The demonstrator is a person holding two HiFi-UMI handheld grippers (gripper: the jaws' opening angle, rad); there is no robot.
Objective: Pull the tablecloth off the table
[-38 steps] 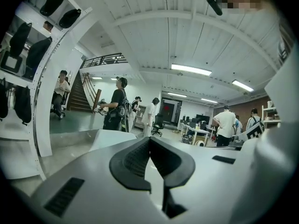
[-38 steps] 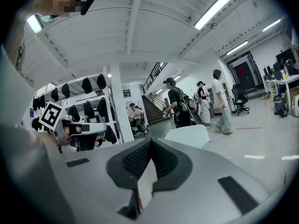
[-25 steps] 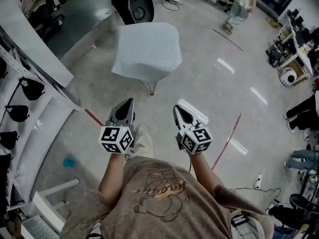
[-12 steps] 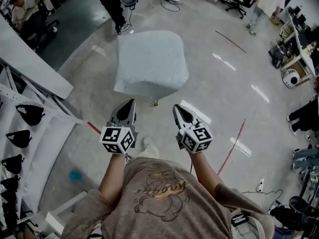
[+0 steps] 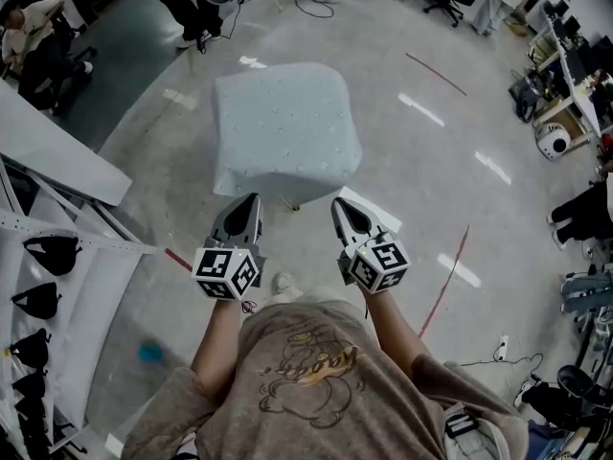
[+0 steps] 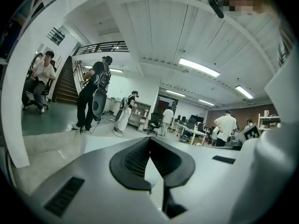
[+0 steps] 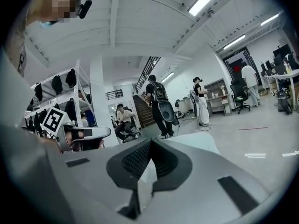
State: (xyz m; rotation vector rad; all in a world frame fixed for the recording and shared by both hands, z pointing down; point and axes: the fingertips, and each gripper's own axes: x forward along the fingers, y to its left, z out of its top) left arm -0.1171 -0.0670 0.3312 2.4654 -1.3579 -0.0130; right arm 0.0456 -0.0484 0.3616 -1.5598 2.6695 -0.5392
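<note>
Glossy grey concrete floor (image 5: 431,175), white shelving rack (image 5: 72,245) left, desks (image 5: 575,65) right, ceiling strip lights (image 6: 198,67)

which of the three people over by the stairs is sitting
The person in the light shirt, seated by the stairs; the one in black and the one in white trousers are standing.

We see a polished grey concrete floor (image 5: 431,175) bearing a small square table (image 5: 291,203), only its thin legs showing. A pale blue-grey dimpled tablecloth (image 5: 285,123) drapes it fully. Red tape lines (image 5: 446,274) lie on the floor.
</note>
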